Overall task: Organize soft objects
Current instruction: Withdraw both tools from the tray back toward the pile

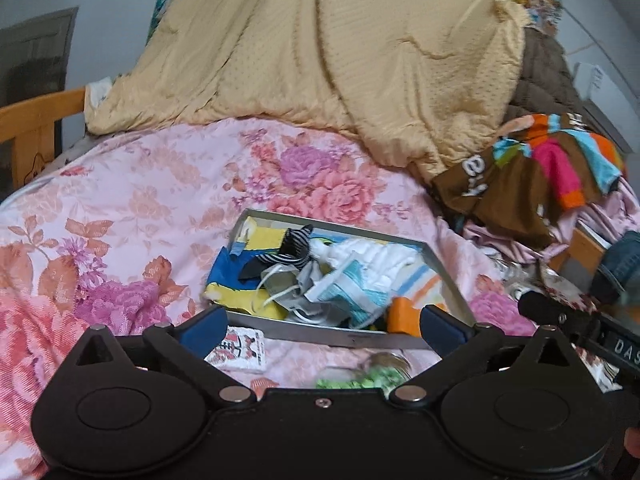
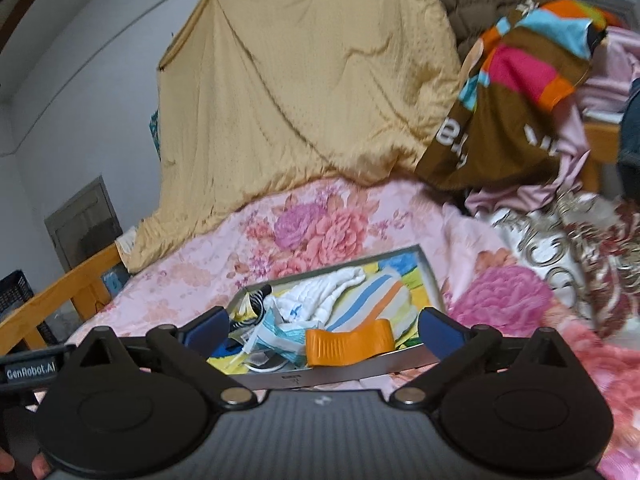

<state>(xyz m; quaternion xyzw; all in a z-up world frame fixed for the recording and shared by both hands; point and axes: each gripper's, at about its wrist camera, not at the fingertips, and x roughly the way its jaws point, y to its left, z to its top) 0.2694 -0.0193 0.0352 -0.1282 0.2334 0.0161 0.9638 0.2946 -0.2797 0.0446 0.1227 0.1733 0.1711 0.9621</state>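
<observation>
I have both tongs spread wide with nothing between their pads: the left tongs (image 1: 322, 326) and the right tongs (image 2: 322, 326) each hang just above the near rim of the metal tray (image 1: 448, 268), which lies on the floral bedspread (image 1: 132, 200). The soft things sit heaped inside the tray: a white cloth (image 1: 360, 256), a striped black-and-white sock (image 1: 294, 246), a yellow and blue cloth (image 1: 240, 272), a light blue face mask (image 1: 352, 292) and an orange piece (image 2: 346, 346) against the near wall. Behind the tray a tan quilt (image 1: 320, 60) piles up; a brown multicoloured garment (image 2: 512, 92) lies to its right.
</observation>
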